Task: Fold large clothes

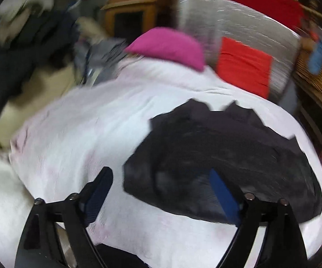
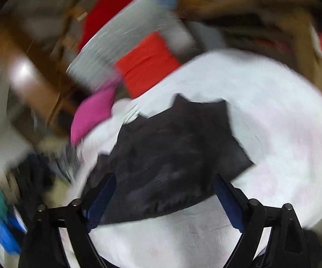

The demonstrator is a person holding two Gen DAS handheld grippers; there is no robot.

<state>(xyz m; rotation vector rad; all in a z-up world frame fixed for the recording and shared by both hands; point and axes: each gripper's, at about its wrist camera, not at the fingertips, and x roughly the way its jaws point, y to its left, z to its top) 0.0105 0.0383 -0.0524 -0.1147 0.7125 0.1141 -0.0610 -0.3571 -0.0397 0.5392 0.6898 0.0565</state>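
A dark folded garment [image 1: 216,156] lies on a white sheet [image 1: 82,134] spread over the work surface. In the left wrist view my left gripper [image 1: 161,176] hangs above the garment's near left edge, its jaws wide apart and nothing between the blue pads. The right wrist view shows the same dark garment [image 2: 172,156] lying on the white sheet [image 2: 283,134]. My right gripper [image 2: 165,181] is open above the garment's near edge and holds nothing. Both views are smeared by motion.
A pink folded piece [image 1: 167,47] and an orange-red folded piece [image 1: 243,67] lie beyond the sheet on a grey surface [image 1: 239,24]. A heap of dark and cream clothes [image 1: 27,55] sits at the left. Wooden furniture [image 1: 129,6] stands behind, a wicker basket [image 1: 317,76] at the right.
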